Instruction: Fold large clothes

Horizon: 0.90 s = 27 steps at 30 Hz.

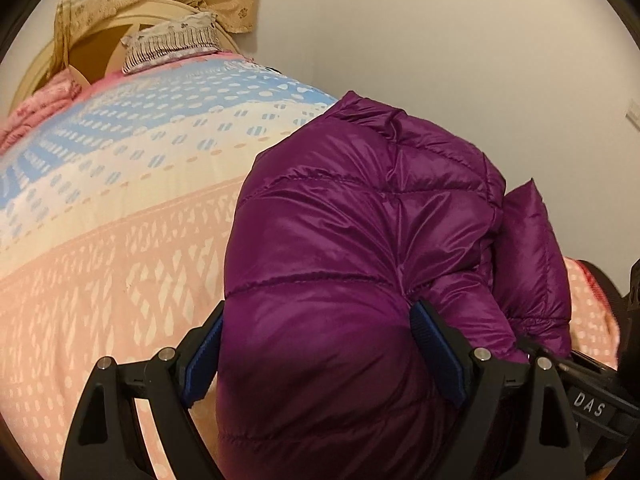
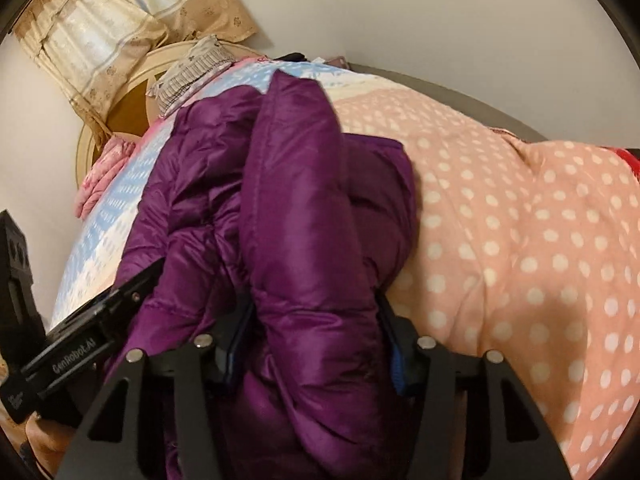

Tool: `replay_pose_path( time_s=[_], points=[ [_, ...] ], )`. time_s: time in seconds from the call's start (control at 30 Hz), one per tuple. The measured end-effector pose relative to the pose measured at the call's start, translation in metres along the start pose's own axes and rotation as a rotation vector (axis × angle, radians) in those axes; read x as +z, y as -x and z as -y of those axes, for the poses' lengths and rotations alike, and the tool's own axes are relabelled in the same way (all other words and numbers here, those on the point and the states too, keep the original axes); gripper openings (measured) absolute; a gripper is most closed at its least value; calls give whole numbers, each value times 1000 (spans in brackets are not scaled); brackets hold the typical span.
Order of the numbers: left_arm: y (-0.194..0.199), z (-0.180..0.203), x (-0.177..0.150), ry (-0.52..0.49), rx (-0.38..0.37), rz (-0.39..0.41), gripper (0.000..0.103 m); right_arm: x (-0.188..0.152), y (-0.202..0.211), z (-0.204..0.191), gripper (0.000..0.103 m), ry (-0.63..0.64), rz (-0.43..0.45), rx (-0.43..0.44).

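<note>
gripping a fat fold of the purple down jacket (image 1: 328,248), my left gripper (image 1: 320,332) stands wide, its blue pads (image 1: 436,348) pressed into the puffed fabric on both sides. my right gripper (image 2: 312,320) also has the jacket bunched between its jaws, narrower, the cloth filling the gap and touching both sides. the jacket lies heaped on the bed, one quilted part draped over the rest in the right wrist view. under it is a bedspread (image 1: 120,240), pink with pale marks near me and blue and white farther off. a pink blanket with white dots (image 2: 520,220) lies just beside the jacket. farther off, a striped pillow (image 1: 172,46) rests against a cream headboard (image 2: 120,92), with beige curtains (image 2: 100,32) behind.
</note>
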<state>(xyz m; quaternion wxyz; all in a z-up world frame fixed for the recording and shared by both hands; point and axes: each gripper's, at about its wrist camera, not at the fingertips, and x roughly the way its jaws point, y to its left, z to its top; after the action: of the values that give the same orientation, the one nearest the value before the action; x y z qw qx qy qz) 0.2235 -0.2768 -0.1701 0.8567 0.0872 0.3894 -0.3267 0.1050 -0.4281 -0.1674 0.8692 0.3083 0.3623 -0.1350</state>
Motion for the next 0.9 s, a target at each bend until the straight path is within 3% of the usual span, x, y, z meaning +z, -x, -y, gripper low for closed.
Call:
replay_pose_path(
  time_s=[0.13,0.33,0.43,0.53,0.67,0.9],
  points=[
    [3,0,-3,-18,8,1,89,-3,-3,8,58,-45,29,38],
    [5,5,-3,-66,28,10,89,-4,4,6,58,-26,23,5],
    [10,6,-3,-73,41,12,89,-2,3,7,65,-41,25,-16],
    [19,6,-6,-91,36,3,89,0,6,3,76,-32,20,-76],
    [43,4,-12,-91,7,30,89,-9,31,-3,77,-26,64,-128],
    [49,11,-25,-99,-4,26,89,-31,65,-24,77,118,158,-258]
  ],
)
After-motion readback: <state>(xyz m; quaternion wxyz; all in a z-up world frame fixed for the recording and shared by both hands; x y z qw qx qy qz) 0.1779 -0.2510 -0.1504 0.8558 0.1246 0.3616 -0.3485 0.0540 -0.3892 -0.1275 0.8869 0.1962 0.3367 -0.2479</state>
